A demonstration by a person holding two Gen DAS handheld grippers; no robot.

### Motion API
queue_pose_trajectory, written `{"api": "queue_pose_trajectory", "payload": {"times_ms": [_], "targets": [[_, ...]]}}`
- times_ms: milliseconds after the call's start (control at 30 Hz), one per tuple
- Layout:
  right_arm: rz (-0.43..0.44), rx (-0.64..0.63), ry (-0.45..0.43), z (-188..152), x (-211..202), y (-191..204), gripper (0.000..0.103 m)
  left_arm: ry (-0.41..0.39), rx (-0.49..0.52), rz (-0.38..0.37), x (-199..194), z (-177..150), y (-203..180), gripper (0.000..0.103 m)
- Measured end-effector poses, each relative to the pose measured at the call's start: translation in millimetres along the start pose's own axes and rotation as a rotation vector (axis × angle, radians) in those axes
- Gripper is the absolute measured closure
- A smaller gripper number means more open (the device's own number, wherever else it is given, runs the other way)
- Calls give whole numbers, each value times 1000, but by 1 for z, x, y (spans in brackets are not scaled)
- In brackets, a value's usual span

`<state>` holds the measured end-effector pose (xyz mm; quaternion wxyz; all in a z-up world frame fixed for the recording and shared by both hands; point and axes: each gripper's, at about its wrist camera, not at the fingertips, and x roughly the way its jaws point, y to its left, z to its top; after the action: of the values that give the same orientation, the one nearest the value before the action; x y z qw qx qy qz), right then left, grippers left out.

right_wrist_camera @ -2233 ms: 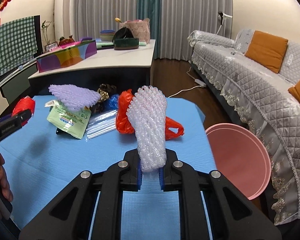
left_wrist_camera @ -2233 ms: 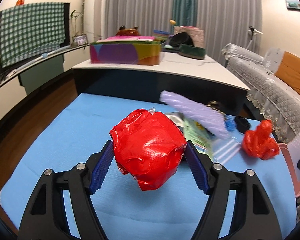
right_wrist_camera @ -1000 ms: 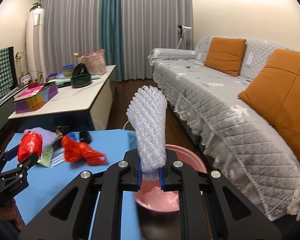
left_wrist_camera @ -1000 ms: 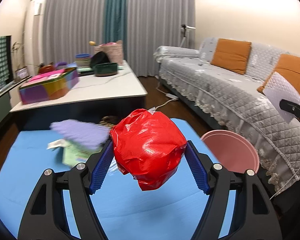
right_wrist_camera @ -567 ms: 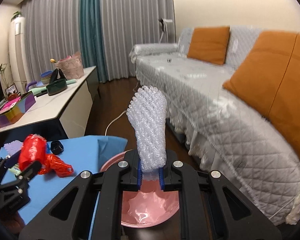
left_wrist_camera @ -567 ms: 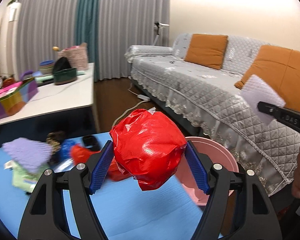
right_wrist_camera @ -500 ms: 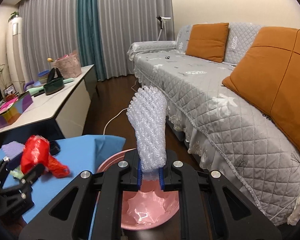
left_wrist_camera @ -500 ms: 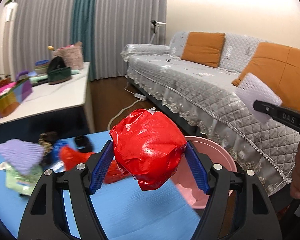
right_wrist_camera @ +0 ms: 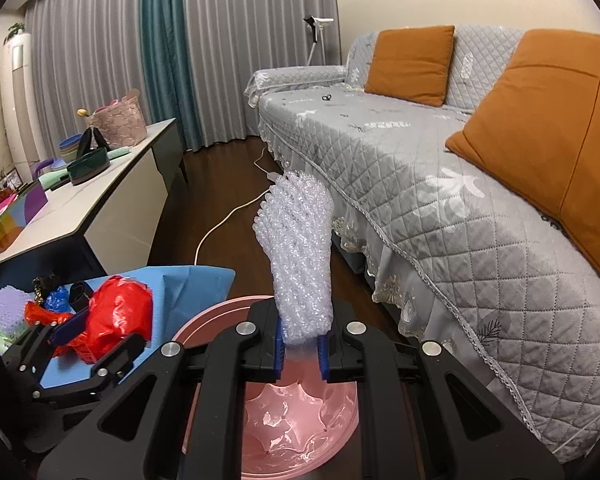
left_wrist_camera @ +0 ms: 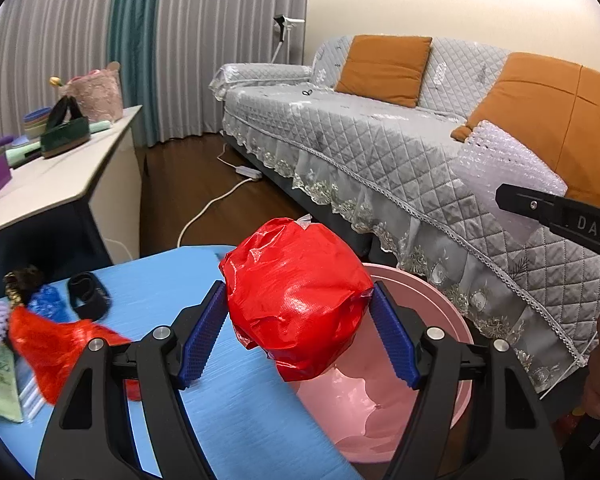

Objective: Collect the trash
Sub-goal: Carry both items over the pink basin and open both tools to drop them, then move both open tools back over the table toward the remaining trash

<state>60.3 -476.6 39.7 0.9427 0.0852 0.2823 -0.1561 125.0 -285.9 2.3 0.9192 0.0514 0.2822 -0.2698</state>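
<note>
the left gripper clamps a crumpled red plastic bag between its blue pads, above the near rim of a pink bin. the bin stands between the blue table and the grey sofa. at right, the right gripper holds white foam netting.
</note>
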Motion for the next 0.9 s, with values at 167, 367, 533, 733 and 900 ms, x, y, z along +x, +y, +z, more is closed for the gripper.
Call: {"api": "queue_pose_trajectory", "payload": {"times_ms": [167, 367, 533, 733, 900], "targets": [[6, 1, 10, 0, 4, 1, 85, 32, 9, -33, 14, -2, -7, 32], [-13, 6, 34, -1, 9, 2, 46, 63, 4, -39, 16, -9, -2, 25], [-19, 6, 31, -1, 8, 4, 46, 60, -27, -22, 2, -14, 14, 25], [-24, -19, -4, -2, 0, 17, 49, 43, -55, 4, -27, -20, 31, 25], [40, 9, -68, 0, -16, 35, 49, 12, -63, 33, -60, -23, 48, 25]]}}
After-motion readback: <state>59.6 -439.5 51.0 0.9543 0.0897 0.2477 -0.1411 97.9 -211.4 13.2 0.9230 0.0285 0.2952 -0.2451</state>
